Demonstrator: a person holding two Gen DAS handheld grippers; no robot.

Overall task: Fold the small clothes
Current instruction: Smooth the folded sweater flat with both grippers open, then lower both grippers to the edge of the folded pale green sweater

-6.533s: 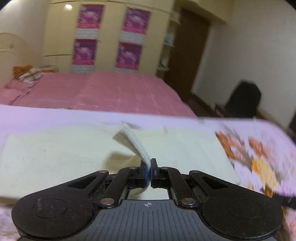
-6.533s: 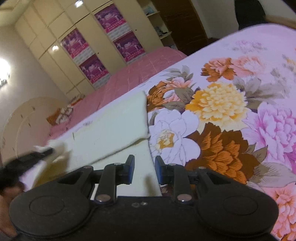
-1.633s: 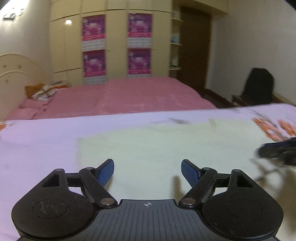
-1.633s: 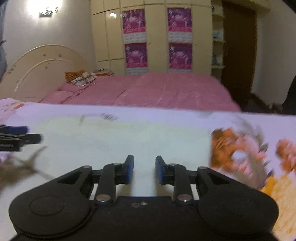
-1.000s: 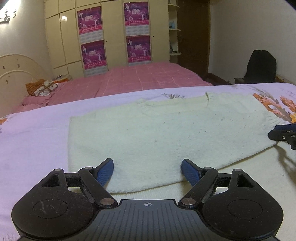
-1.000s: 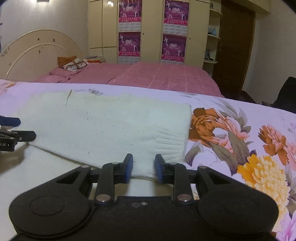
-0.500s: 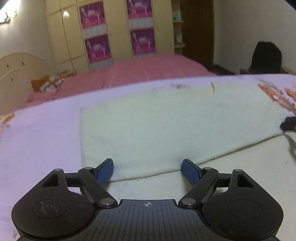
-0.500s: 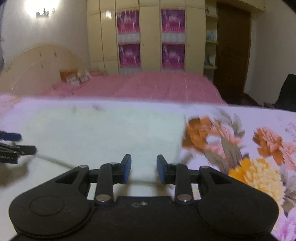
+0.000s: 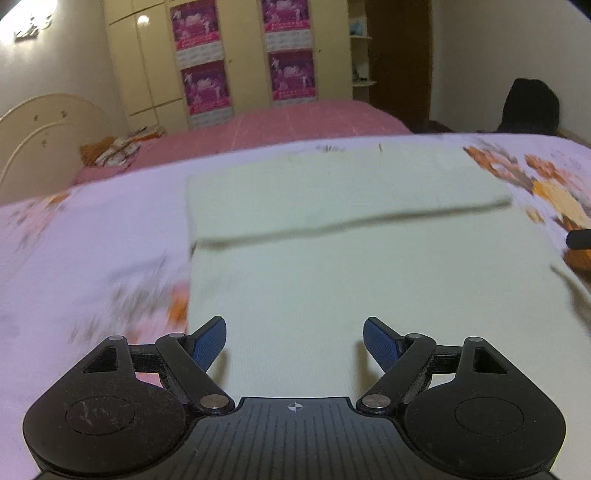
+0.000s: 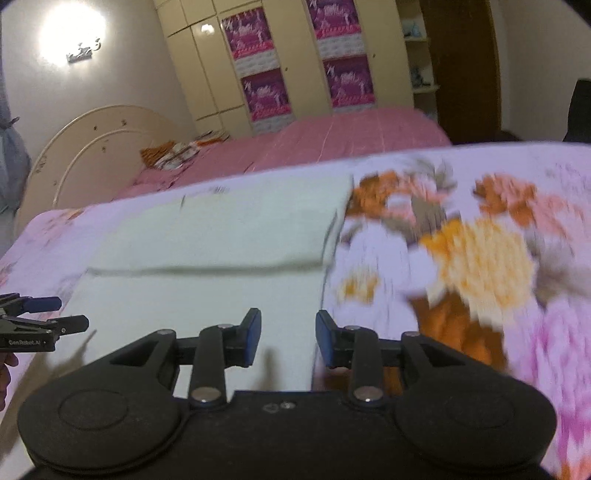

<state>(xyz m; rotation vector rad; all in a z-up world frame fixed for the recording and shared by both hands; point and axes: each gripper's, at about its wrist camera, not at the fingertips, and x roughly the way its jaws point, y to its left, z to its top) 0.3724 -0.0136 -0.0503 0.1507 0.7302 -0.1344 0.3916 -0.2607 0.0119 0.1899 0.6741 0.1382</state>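
1. The cream knit garment (image 9: 369, 266) is spread on the floral bedspread (image 10: 480, 258), its far part folded over toward 12 o'clock.
2. The left gripper (image 9: 294, 341) is held wide open, empty, above it.
3. The right gripper (image 10: 288, 338), jaws opening, nothing gripped, is over the 3 o'clock edge.

Matt cream knit garment (image 9: 332, 258) on smooth floral cotton-like bedspread (image 10: 480, 258); wardrobe (image 10: 295, 55) glossy.

Glaring wall lamp (image 10: 72, 35), motion blur, fisheye bending

floral bedspread (image 10: 480, 251) blurred, sweater (image 9: 369, 280) edges smeared
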